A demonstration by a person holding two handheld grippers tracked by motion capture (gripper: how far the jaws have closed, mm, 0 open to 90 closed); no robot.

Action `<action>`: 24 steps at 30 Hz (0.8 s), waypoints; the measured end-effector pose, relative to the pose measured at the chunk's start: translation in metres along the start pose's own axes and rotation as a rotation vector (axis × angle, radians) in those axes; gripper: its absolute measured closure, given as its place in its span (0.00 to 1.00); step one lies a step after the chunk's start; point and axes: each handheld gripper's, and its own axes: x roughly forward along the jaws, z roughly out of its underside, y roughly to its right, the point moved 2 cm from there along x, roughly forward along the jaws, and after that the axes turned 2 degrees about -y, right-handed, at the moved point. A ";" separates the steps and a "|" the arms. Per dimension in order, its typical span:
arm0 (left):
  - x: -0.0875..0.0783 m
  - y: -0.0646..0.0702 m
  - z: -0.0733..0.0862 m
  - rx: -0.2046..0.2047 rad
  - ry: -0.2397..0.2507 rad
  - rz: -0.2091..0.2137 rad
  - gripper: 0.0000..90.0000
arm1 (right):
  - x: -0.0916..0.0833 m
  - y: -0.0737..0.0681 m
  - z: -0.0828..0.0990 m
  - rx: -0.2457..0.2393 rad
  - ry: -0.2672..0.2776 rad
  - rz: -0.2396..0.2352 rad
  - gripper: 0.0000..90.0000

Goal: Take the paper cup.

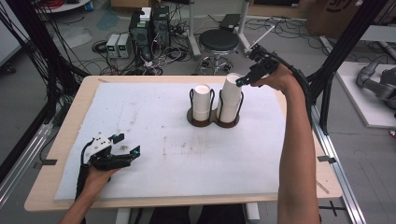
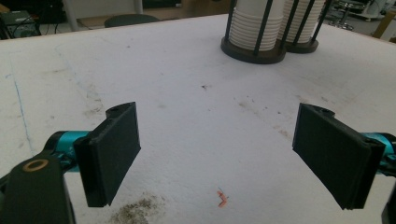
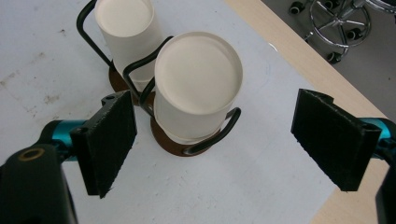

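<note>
Two stacks of upside-down white paper cups stand in a black wire holder (image 1: 204, 122) at the back middle of the white mat. The right stack (image 1: 229, 95) is taller than the left stack (image 1: 202, 102). My right gripper (image 1: 246, 77) hovers just right of the taller stack's top, open. In the right gripper view the taller stack (image 3: 196, 74) sits below and between the open jaws of the right gripper (image 3: 219, 140), untouched, with the shorter stack (image 3: 123, 23) behind. My left gripper (image 1: 127, 143) rests low at the mat's front left, open and empty; the left gripper (image 2: 224, 149) faces the holder (image 2: 252, 53).
The white mat (image 1: 154, 116) covers most of the wooden table (image 1: 65, 121) and carries faint brown stains. A small orange scrap (image 2: 222, 198) lies near the left jaws. Beyond the table stand a stool (image 1: 218, 42), computer boxes (image 1: 149, 28) and floor cables. Black frame posts flank the table.
</note>
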 end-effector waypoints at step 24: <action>0.000 0.000 0.000 0.000 0.004 0.011 0.16 | 0.034 -0.010 -0.025 -0.053 -0.156 0.025 0.17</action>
